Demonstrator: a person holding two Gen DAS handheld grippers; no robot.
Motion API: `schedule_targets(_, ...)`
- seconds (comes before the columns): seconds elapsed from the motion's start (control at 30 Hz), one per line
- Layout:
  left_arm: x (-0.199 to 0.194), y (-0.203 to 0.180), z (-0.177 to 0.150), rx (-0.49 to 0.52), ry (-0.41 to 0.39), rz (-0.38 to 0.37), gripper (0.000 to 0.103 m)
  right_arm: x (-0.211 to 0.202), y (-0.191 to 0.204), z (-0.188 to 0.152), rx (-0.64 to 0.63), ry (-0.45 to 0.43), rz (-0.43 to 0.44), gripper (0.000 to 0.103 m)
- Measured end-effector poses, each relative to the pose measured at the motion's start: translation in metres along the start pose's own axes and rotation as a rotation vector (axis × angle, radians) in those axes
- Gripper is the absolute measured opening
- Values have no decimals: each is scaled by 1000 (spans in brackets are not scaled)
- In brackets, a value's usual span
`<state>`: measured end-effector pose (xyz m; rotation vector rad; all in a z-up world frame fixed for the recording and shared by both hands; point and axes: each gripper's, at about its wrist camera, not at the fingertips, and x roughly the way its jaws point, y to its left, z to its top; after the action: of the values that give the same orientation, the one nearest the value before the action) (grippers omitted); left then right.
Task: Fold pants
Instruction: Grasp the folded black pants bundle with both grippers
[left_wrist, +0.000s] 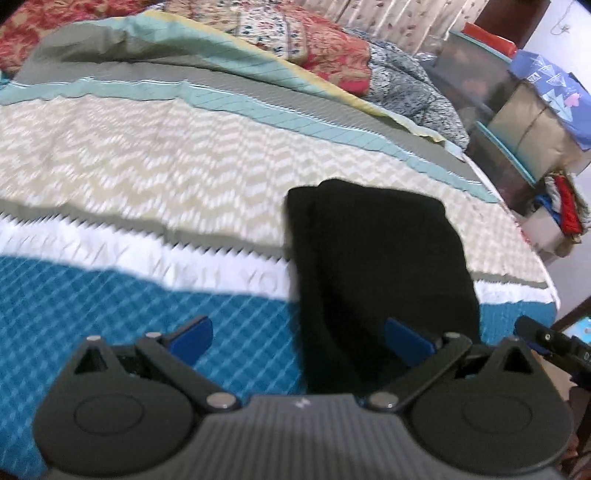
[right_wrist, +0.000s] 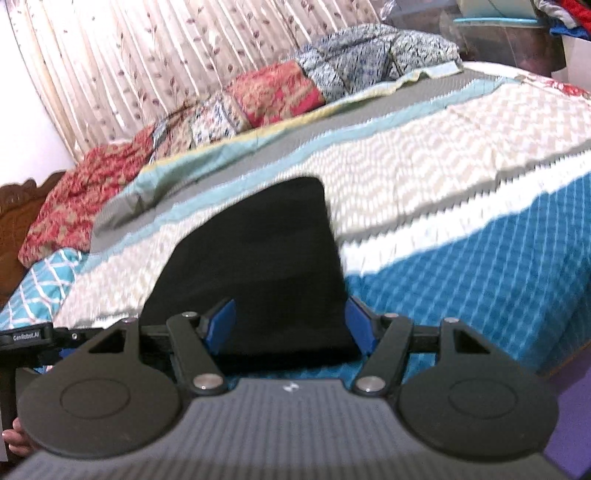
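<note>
Black folded pants (left_wrist: 376, 258) lie near the bedspread (left_wrist: 147, 166) edge, both hand-held grippers (left_wrist: 299, 339) (right_wrist: 291, 325) released.

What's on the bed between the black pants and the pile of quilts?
Only patterned bedspread; nothing lies between the black pants and the quilts, seen from the right wrist.

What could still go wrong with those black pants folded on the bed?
The black pants lie folded near the edge of the bed, so a nudge might slide them off. Both grippers are open with the bundle close to their fingers; a blue pad could catch the cloth and undo the fold, especially the layered edge showing on the bundle's left in the left wrist view.
</note>
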<state>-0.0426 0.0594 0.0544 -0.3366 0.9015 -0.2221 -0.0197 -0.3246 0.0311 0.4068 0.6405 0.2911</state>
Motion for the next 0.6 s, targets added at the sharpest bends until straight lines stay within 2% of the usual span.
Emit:
schedule_targets(0.07, 14, 2, 13, -28, 28, -34, 103, 7, -7, 10, 14, -14, 13, 80)
schedule_targets(0.13, 34, 6, 23, -76, 77, -85, 103, 16, -13, 18, 29, -13, 30, 82)
schedule_targets(0.23, 61, 10, 27, -137, 133, -145, 103, 33, -22, 22, 58, 8, 52, 84)
schedule_targets(0.33, 86, 14, 24, -175, 190, -160, 103, 49, -31, 23, 83, 29, 68, 84)
schedule_targets(0.47, 97, 19, 20, -231, 192, -214, 103, 69, -46, 24, 117, 72, 98, 84)
schedule_targets(0.6, 106, 24, 12, -328, 228, -364, 103, 84, -58, 20, 197, 135, 187, 86)
